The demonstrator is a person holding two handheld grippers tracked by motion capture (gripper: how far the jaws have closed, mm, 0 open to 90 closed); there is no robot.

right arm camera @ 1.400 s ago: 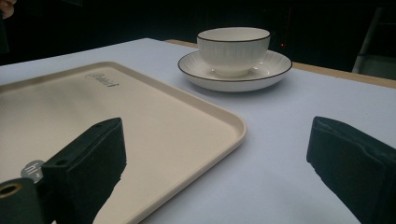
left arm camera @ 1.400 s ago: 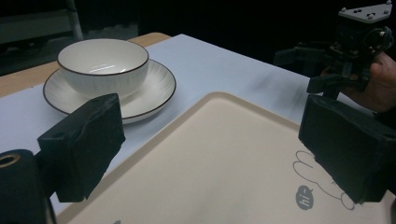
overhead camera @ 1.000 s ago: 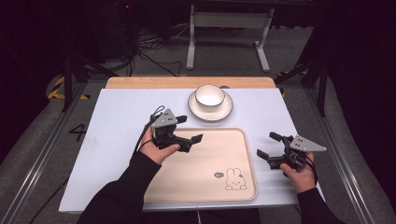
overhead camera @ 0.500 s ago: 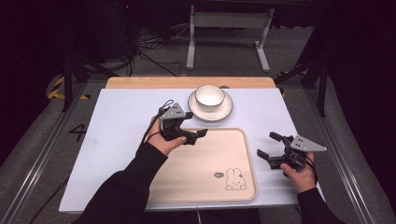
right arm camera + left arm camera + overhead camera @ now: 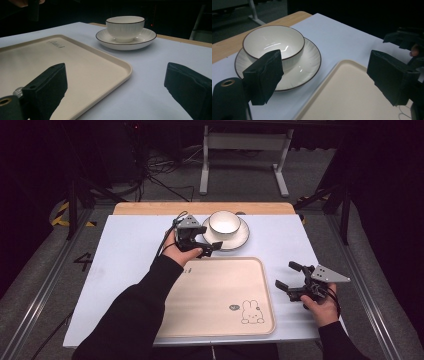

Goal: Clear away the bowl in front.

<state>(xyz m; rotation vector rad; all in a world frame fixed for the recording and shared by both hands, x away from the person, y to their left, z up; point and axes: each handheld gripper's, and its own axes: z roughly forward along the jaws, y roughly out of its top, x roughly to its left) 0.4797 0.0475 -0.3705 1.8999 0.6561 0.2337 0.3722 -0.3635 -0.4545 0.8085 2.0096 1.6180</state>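
White bowl (image 5: 223, 222) sits just beside the open left gripper (image 5: 209, 246).

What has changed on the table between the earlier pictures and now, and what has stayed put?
The left claw has moved away from the person, off the tray's far left corner and up to the plate holding the bowl. Its jaws have just been closing slightly, with nothing between them. The right claw, bowl, plate and tray stayed as they were.
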